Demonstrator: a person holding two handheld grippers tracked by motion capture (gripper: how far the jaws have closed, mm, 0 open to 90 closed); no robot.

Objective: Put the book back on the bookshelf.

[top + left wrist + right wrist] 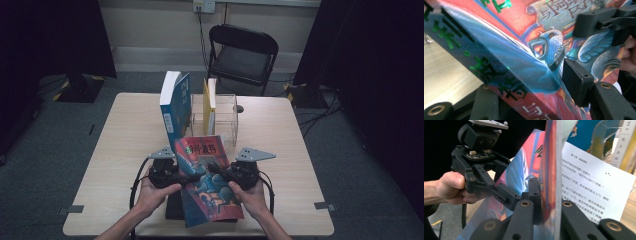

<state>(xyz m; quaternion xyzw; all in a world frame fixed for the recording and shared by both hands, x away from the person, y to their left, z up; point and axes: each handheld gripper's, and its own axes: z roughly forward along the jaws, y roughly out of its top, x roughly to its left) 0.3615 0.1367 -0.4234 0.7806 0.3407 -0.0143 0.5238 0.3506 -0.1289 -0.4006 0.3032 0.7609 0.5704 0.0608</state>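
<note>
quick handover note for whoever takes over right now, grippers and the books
Right gripper: shut on the red-covered book's front cover, with a printed page showing behind it.
Left gripper: straddles the book's spine edge; whether its fingers press yet is unclear.
Book is tilted up off the table, near the front edge.
Blue book and yellow book stand at the clear holder.
Left to do: probably stand the red-covered book there too.

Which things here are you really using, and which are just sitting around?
In use:
- red picture book, lifted at the table's near edge
- left gripper, at its spine side
- right gripper, jaws shut on its cover

Just sitting:
- blue book, upright
- yellow book in the clear stand
- black chair
- table
</note>
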